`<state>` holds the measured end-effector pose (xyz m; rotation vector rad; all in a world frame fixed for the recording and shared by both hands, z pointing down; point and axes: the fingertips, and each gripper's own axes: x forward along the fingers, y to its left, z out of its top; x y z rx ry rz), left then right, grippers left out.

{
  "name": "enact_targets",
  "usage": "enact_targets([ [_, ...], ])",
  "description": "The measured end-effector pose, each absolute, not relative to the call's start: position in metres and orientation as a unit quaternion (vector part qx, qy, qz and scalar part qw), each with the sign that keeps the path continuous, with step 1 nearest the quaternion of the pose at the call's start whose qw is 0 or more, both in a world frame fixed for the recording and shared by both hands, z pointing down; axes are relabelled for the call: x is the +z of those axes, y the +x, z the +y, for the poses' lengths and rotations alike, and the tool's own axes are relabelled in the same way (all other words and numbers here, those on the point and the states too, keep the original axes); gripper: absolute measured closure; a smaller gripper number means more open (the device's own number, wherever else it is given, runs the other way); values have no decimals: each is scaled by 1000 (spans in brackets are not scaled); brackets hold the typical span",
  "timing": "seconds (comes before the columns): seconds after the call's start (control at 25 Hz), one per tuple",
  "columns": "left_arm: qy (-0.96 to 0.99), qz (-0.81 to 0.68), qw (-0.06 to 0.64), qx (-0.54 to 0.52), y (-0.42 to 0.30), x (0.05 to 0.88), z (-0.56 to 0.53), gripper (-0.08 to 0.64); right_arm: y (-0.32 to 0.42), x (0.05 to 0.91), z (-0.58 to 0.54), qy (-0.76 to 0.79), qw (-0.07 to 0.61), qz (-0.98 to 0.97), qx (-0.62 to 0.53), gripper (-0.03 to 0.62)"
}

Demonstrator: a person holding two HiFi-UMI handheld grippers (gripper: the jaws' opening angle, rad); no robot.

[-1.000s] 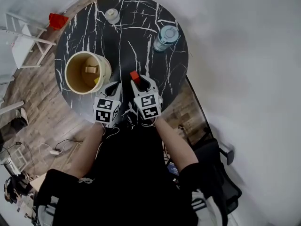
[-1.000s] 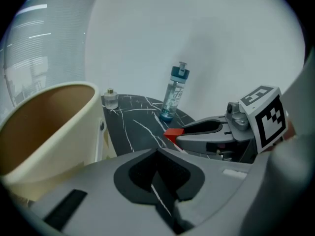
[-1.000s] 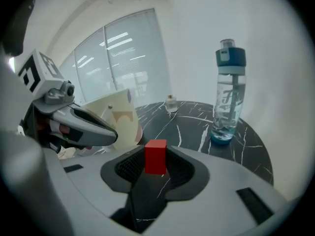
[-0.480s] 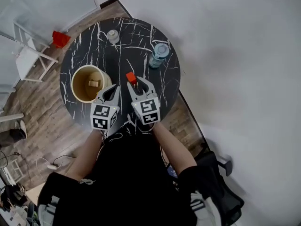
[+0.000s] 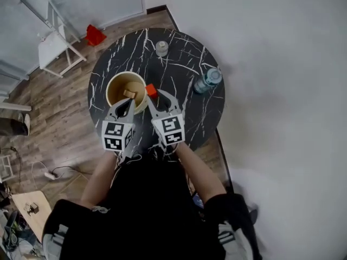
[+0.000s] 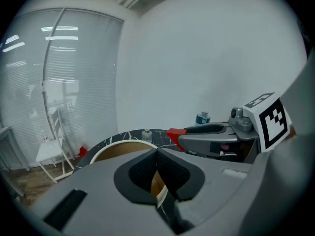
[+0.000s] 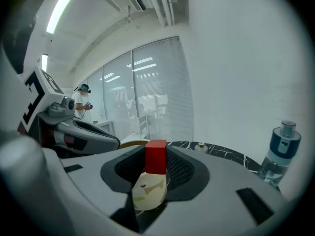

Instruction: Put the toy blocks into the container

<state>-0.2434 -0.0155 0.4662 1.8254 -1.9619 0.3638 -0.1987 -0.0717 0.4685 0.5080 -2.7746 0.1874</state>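
Observation:
My right gripper [image 5: 152, 92] is shut on a red toy block [image 5: 151, 90] and holds it just off the right rim of the tan round container [image 5: 126, 91]. In the right gripper view the red block [image 7: 156, 157] stands upright between the pads, with a cream rounded piece [image 7: 150, 193] below it. A wooden block [image 5: 129, 94] lies inside the container. My left gripper [image 5: 128, 103] is shut with nothing in it, at the container's near rim. From the left gripper view the container's rim [image 6: 120, 145] shows past the jaws, and the red block [image 6: 175, 133] sits at the tip of the right gripper.
The round black marble table [image 5: 179, 69] also carries a water bottle [image 5: 207, 80] at the right and a small jar [image 5: 161, 48] at the far side. A white chair [image 5: 57, 45] and a red object [image 5: 95, 34] stand on the wood floor to the left.
Both grippers have kept their jaws as they were. The right gripper with the red block has come nearer to the container's rim; the head view has shifted.

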Motion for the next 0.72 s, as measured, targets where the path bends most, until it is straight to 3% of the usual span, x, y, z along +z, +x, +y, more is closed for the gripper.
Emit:
enact_targets([
  [0.52, 600, -756, 239, 111, -319, 481, 35, 560, -266, 478, -35, 123, 181, -974, 54, 466],
  [0.64, 603, -753, 240, 109, -325, 483, 35, 560, -271, 486, -37, 129, 191, -971, 55, 402],
  [0.72, 607, -750, 238, 108, -329, 483, 35, 560, -270, 487, -37, 137, 193, -970, 55, 399],
])
